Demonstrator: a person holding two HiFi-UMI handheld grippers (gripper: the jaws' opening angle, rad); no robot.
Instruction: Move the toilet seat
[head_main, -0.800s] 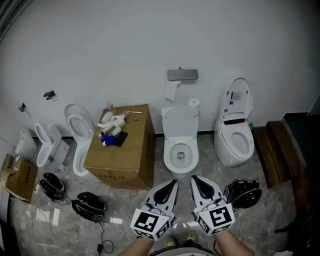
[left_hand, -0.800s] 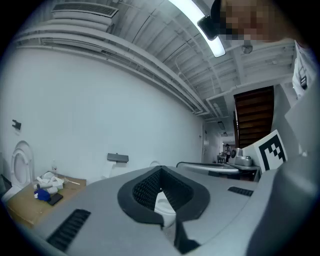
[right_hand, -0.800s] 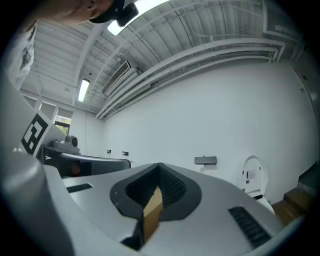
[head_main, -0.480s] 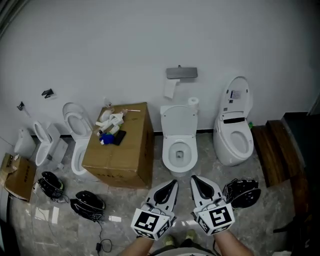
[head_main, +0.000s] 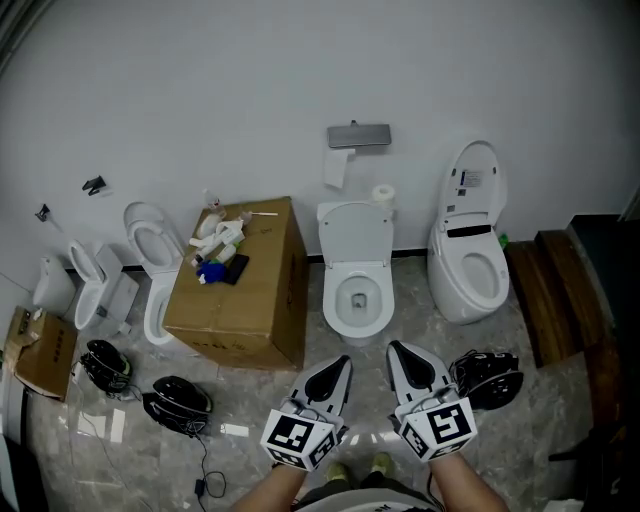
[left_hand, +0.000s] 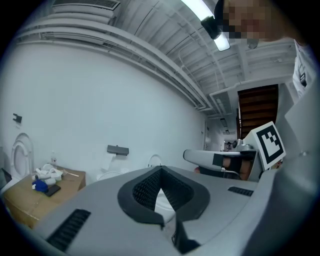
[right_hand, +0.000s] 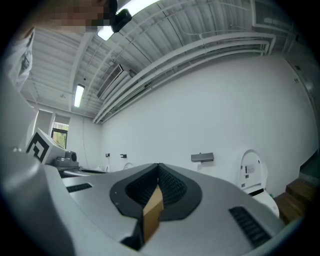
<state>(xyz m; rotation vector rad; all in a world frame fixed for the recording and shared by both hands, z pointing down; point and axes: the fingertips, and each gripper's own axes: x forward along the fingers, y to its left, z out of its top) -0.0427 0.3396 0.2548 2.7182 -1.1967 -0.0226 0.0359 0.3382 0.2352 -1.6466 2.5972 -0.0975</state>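
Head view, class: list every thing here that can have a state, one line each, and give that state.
middle toilet: lid raised.
right toilet: lid raised.
cardboard box: closed, small items lying on top.
left gripper: fingers shut, nothing held.
right gripper: fingers shut, nothing held.

Straight ahead, the middle toilet stands against the back wall, below a wall-mounted paper holder. A cardboard box stands just left of it, with small bottles on top. Another toilet stands to its right, with wooden steps further right. Two more toilets stand left of the box, with helmet-like objects on the floor before them
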